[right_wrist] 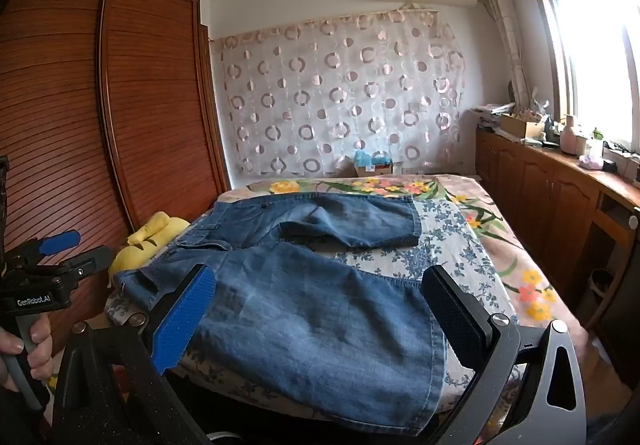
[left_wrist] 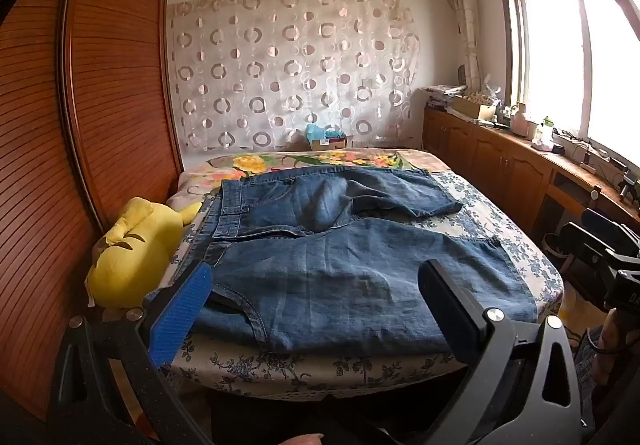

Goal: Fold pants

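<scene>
You had the pants (left_wrist: 340,245) spread flat on the bed (left_wrist: 520,245), waistband toward the wardrobe (left_wrist: 112,85), both legs running out toward the window side and the near leg reaching the bed's front edge. Your left gripper (left_wrist: 316,309) hung above the near leg with its jaws wide apart, gripping nothing. Your right gripper (right_wrist: 320,321) did the same over that leg's hem end, jaws spread and empty. A yellow plush (left_wrist: 136,249) lay beside the waistband.

Bed (left_wrist: 532,261) with floral cover just ahead of both wide-open grippers; denim pants (left_wrist: 320,269) spread flat on it, yellow plush toy (left_wrist: 136,253) left of left gripper (left_wrist: 316,297).
</scene>
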The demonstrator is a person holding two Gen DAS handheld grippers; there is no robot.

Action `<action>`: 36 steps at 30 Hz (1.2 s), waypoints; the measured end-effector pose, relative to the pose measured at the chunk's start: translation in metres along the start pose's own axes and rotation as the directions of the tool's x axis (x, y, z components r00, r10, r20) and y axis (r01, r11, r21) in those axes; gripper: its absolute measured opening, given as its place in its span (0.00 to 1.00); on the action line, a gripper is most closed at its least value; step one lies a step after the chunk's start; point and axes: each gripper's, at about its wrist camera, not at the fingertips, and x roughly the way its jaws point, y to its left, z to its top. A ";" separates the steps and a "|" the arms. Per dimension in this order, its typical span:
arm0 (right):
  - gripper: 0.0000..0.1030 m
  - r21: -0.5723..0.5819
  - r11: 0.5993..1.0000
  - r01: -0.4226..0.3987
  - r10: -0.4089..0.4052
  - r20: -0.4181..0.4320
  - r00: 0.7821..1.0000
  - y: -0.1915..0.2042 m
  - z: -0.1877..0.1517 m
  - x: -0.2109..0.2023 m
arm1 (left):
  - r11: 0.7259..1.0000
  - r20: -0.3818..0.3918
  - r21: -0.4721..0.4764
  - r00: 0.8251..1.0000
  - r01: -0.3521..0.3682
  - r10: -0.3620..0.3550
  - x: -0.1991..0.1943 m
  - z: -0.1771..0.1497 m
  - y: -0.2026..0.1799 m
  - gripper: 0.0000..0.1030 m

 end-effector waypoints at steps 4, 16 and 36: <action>1.00 0.003 1.000 -0.003 0.003 0.005 1.000 0.000 0.000 0.000 | 1.000 0.001 0.001 1.000 -0.001 0.001 0.000 0.000 0.000 1.00; 1.00 0.001 1.000 0.001 -0.001 0.004 1.000 0.000 0.000 0.000 | 1.000 0.004 0.002 1.000 -0.001 0.001 0.000 0.000 0.000 1.00; 1.00 -0.002 1.000 0.000 0.000 0.009 1.000 0.000 0.000 -0.002 | 1.000 0.005 0.002 1.000 0.000 0.000 -0.001 0.001 0.000 1.00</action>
